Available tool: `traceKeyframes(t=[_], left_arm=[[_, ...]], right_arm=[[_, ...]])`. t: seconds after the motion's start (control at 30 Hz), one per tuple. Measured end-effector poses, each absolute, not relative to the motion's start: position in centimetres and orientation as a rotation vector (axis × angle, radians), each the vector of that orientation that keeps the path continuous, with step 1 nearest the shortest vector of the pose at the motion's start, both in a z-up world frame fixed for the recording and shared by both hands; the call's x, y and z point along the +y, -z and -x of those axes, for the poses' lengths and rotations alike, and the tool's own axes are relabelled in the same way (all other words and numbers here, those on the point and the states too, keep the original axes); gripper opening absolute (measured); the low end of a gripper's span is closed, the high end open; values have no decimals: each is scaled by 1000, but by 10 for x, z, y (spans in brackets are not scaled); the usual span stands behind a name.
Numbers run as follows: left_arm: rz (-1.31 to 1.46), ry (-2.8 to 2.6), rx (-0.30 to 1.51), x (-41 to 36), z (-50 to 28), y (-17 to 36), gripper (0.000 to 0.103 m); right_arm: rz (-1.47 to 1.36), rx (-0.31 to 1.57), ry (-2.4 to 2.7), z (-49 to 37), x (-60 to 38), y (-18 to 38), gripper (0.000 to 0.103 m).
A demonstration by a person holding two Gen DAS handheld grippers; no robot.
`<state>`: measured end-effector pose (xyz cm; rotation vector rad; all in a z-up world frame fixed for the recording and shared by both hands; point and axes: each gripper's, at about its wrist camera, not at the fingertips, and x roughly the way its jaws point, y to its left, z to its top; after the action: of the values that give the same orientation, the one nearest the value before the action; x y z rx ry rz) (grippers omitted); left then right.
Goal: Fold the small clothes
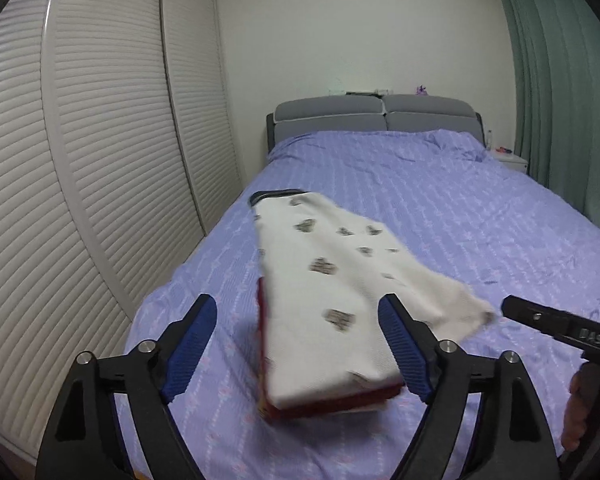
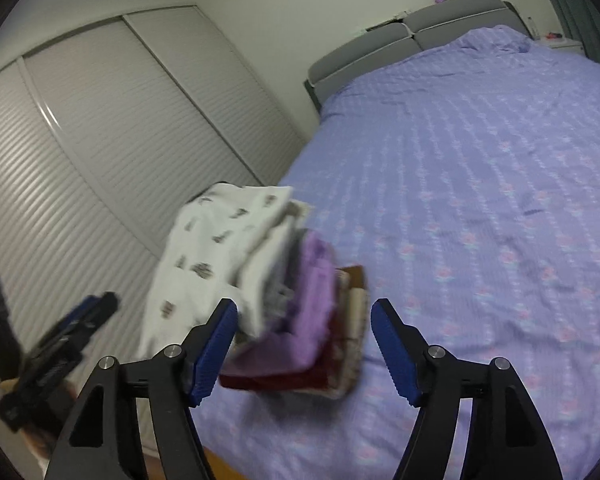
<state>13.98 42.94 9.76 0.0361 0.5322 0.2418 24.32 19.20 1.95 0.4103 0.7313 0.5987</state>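
**Currently on the bed: one stack, one loose garment, two grippers**

Item 1. One white garment (image 1: 332, 280), printed with small dark grey motifs, which I see draped over the stack; one corner trails off toward 3 o'clock in the left wrist view. A dark-trimmed edge shows at its far end, around 11 o'clock.

Item 2. One stack of folded clothes (image 2: 316, 344) beneath it. From the right wrist view I count roughly five layers at the exposed edge: white, grey, lilac, dark red and a beige print. Blur keeps me from a firmer count. It sits near the foot of the bed, toward the wardrobe side.

Item 3. One bed with a lilac patterned sheet (image 1: 480, 208) and one grey headboard (image 1: 374, 118) at 12 o'clock.

Item 4. Two louvred wardrobe doors (image 1: 112, 152) at 9 o'clock; one green curtain (image 1: 560, 80) at 2 o'clock.

Item 5. My left gripper (image 1: 300, 350): fingers spread wide, stack between them, pads not pressing.

Item 6. My right gripper (image 2: 305, 354): fingers likewise spread, pinching nothing.
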Motion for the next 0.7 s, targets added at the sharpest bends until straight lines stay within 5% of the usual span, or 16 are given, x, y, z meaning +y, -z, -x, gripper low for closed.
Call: traceKeyframes(t=[0.4, 0.7], left_arm=[[-177, -262, 477, 283, -111, -79, 99], [-220, -198, 426, 174, -91, -59, 103]], right_arm=[[-92, 611, -440, -190, 93, -51, 90], [-26, 583, -343, -151, -3, -54, 91]])
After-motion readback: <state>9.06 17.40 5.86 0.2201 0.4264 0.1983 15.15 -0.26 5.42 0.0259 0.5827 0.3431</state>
